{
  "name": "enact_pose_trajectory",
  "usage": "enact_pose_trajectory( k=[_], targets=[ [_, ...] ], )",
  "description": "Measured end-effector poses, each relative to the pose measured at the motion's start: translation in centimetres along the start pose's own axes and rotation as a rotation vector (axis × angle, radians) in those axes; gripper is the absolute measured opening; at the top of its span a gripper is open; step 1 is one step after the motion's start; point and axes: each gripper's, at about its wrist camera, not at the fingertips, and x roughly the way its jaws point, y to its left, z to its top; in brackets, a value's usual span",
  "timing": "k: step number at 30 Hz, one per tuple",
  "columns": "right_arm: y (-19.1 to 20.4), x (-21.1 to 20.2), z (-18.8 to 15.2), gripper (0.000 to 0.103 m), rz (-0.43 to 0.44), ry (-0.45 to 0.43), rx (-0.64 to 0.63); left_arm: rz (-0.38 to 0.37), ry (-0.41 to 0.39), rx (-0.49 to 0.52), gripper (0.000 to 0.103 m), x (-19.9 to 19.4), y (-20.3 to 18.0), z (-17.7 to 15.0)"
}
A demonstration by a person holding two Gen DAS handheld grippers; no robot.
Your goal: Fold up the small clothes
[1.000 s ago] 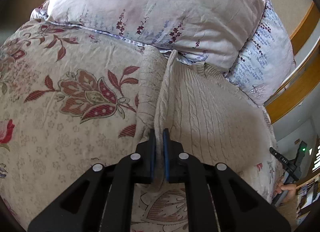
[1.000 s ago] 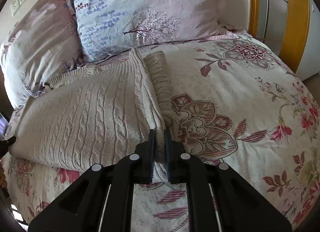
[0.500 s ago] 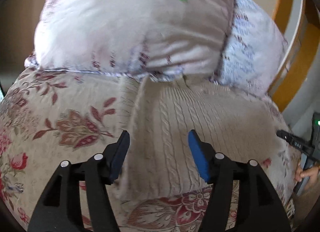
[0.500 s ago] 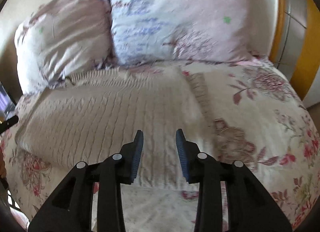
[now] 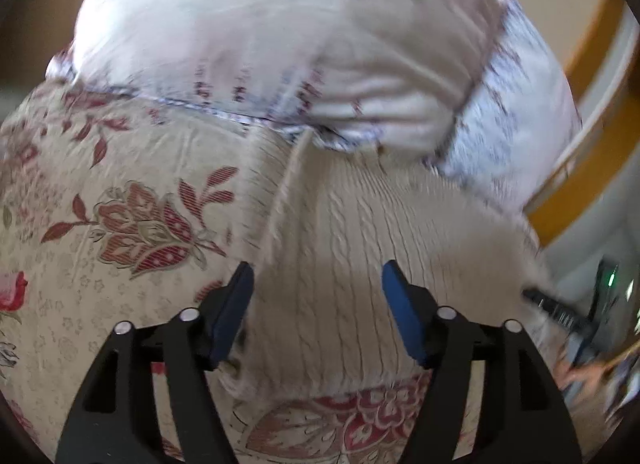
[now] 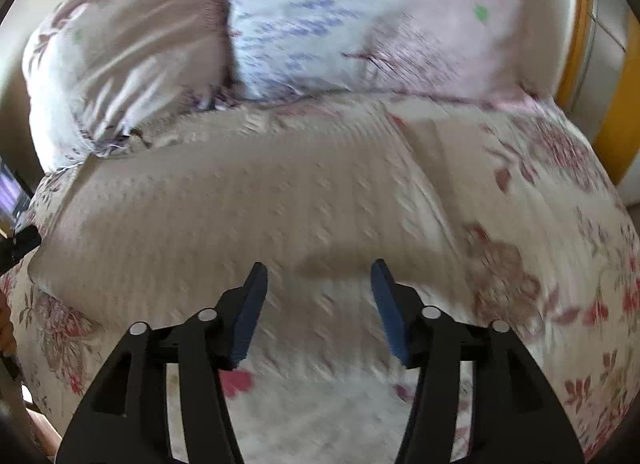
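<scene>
Left wrist view: left gripper was opening, nothing pinched, above the cream cable-knit sweater lying on the floral bedspread. Right wrist view: right gripper was also opening, empty, over the sweater below the pillows.

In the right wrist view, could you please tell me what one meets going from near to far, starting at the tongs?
Right tongs, jaws opening with nothing pinched → floral bedspread → cream cable-knit sweater → pillows against the wall.
</scene>
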Motion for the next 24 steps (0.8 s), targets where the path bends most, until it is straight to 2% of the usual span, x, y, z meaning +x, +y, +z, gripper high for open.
enact_pose_trajectory(
  k=[3,8,15,18,20,24],
  targets=[
    [2.0,0.5,0.5,0.061,0.03,-0.001,-0.028,-0.012,0.018,-0.091,0.069,0.4,1.6,1.2],
    [5.5,2.2,1.5,0.061,0.062,-0.011,-0.085,-0.018,0.047,-0.17,0.071,1.9,3.1,2.6],
    [9.0,4.1,2.6,0.061,0.071,-0.037,-0.143,-0.099,0.083,-0.274,0.071,3.9,4.4,3.2],
    [9.8,5.7,2.4,0.065,0.041,0.012,-0.177,-0.123,0.082,-0.295,0.071,4.3,4.5,3.1],
    [10.2,5.7,2.1,0.066,0.017,-0.009,-0.21,-0.13,0.082,-0.298,0.071,4.5,4.3,3.2],
    [10.0,5.7,2.2,0.066,0.03,0.0,-0.206,-0.137,0.081,-0.3,0.071,4.8,4.1,3.3]
  ],
)
